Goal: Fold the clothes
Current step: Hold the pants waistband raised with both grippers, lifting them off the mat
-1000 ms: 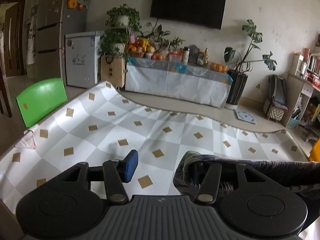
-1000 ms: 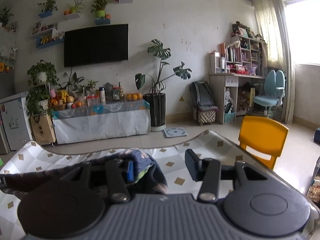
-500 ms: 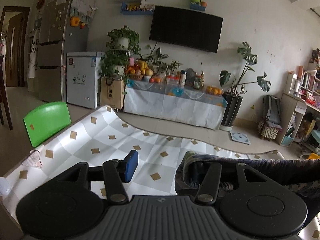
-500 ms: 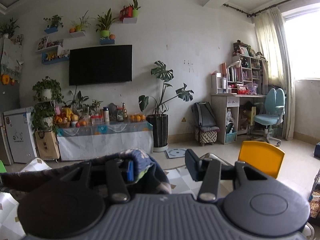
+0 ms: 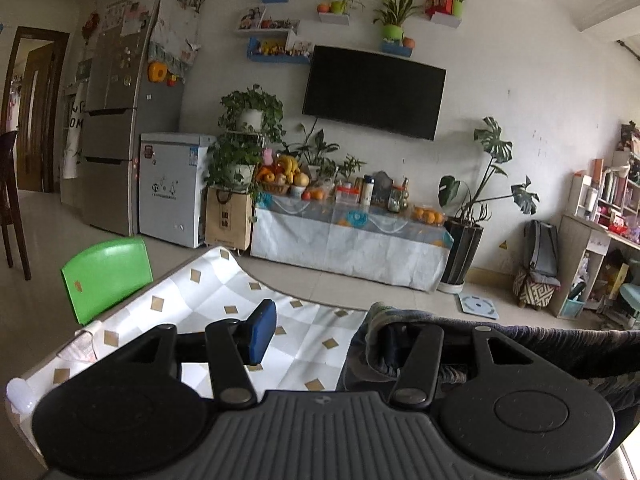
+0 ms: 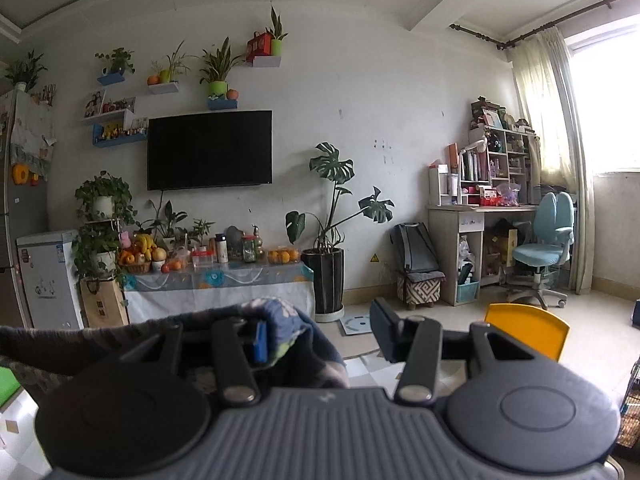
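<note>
Fabric of a dark, striped garment [image 5: 560, 344] ran taut between the two tools, held up above the table [image 5: 200, 292], which was covered in a white-and-grey checked cloth with tan squares.

The left gripper [image 5: 320, 332] stood at a middling width. Its blue-padded finger [image 5: 262, 330] was bare and had open air beside it, with the checked cloth showing through the gap. Its other finger was buried in a bunched end of the garment, which wrapped over it like a hood. Nothing was pinched between the pads. The cloth simply hung hooked on that one finger, over the table's near part.

The right gripper [image 6: 320, 334] mirrored this at a similar middling width. Its blue-padded finger [image 6: 260, 340] sat under a fold of blue, flower-printed fabric at the garment's other end, and its black finger [image 6: 382, 330] stood free. A strip of the table showed below the gap.

From the right wrist view the garment [image 6: 80, 340] stretched away leftward across the table.

A green chair [image 5: 106, 272] stood against the table's left edge, a yellow chair [image 6: 524, 330] just off its right end, and a television [image 5: 374, 92] hung on the wall well beyond the table's far side.
</note>
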The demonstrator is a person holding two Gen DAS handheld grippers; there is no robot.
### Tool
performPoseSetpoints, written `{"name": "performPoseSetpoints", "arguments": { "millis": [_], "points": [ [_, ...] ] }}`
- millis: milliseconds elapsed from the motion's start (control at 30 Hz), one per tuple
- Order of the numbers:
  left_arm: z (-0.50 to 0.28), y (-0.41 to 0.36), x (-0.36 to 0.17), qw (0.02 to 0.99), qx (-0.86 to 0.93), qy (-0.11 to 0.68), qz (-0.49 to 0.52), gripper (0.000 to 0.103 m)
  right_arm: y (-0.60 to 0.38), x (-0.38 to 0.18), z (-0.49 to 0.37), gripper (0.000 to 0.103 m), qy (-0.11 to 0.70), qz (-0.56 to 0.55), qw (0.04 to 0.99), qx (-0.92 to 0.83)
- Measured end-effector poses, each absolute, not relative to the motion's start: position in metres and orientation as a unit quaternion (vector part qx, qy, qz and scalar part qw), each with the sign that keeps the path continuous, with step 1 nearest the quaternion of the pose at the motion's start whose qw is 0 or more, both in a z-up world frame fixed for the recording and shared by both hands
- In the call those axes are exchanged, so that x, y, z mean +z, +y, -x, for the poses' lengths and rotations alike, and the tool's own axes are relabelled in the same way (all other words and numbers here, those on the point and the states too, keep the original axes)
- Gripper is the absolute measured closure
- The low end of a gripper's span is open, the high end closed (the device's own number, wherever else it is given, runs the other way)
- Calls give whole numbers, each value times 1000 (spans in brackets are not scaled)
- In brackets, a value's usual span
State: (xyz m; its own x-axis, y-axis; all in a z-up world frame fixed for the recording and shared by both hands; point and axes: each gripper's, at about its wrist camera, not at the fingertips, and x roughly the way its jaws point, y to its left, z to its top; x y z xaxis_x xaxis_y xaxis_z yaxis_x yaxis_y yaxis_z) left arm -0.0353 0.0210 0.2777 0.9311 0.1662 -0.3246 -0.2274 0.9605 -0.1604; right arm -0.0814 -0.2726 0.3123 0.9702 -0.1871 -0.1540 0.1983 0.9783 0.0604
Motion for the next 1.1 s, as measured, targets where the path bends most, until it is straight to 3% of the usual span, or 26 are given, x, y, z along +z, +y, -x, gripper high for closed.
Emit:
{"name": "performPoseSetpoints", "arguments": {
  "millis": [1100],
  "points": [
    [50,22,372,985,105,83,109,50,-271,400,80,58,15,-32,994,-100]
  ]
}}
